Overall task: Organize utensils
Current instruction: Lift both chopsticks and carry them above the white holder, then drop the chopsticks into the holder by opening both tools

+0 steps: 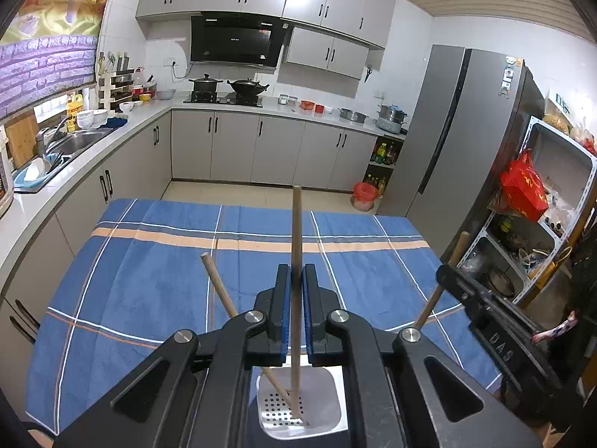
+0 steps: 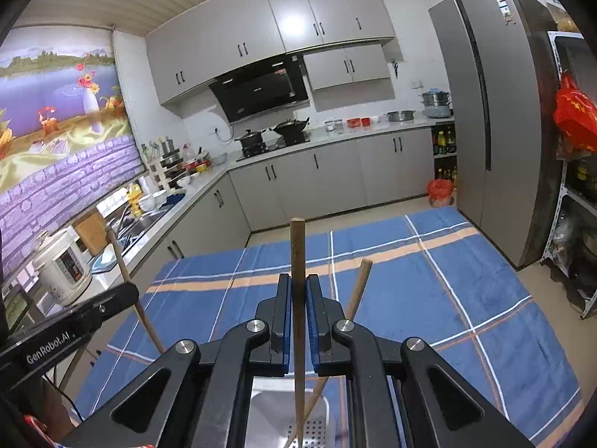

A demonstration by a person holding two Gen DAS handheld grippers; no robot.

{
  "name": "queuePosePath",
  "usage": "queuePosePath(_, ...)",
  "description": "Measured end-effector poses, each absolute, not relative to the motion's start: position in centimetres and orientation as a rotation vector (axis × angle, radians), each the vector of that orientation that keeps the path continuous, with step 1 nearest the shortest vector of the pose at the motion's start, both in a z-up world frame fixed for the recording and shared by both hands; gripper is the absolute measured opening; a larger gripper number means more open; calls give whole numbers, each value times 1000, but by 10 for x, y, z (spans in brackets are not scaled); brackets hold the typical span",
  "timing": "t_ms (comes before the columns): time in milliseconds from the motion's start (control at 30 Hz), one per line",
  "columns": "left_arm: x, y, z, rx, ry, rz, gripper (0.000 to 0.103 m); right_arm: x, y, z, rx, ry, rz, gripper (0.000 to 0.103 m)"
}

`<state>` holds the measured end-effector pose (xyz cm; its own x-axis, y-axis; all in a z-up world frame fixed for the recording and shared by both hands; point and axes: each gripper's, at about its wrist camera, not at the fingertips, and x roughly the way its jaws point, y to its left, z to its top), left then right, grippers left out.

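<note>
Left tongs [image 1: 296, 291], blue pads clamped on a wooden stick [image 1: 296, 246] that stands near upright; its lower end sits in the white utensil holder [image 1: 335, 403] directly below, on the perforated metal base. 2nd stick [image 1: 220, 285] leans out of the same holder to the left of the tongs, top end free.

Right tongs [image 2: 297, 298] likewise clamped on a wooden stick [image 2: 297, 257], upright, lower end down in the holder [image 2: 268, 410] under the tongs. Another stick [image 2: 358, 283] leans just right of these tongs, base in the holder too. Cannot tell what kind of utensil each stick is, heads hidden.

Each gripper shows in the other's view, at the frame edge w/ its stick.

Under & beyond both: counter w/ blue plaid cloth [image 1: 149, 261]. Farther out, grey kitchen cabinets [image 1: 231, 149], stove w/ pots, fridge [image 1: 447, 130] to the right.
</note>
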<state>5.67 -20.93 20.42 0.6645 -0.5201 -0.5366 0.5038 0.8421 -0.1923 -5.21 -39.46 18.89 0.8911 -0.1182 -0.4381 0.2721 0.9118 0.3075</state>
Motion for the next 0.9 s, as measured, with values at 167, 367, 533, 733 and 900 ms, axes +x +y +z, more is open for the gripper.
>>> queuePosePath(167, 41, -199, 213, -49, 605, -572, 30, -58, -390, 191, 361, 441, -185, 27)
queuePosePath(367, 8, -173, 233, -80, 571, -560, 35, -80, -388, 208, 357, 419, -166, 32)
queuePosePath(533, -27, -148, 241, -85, 553, -536, 42, -119, -388, 222, 336, 403, -159, 47)
queuePosePath(733, -67, -127, 218, -64, 621, -530, 48, -166, -401, 192, 349, 531, -161, 52)
queuePosePath(900, -101, -132, 160, 13, 795, -580, 48, -205, -410, 118, 407, 761, -134, 52)
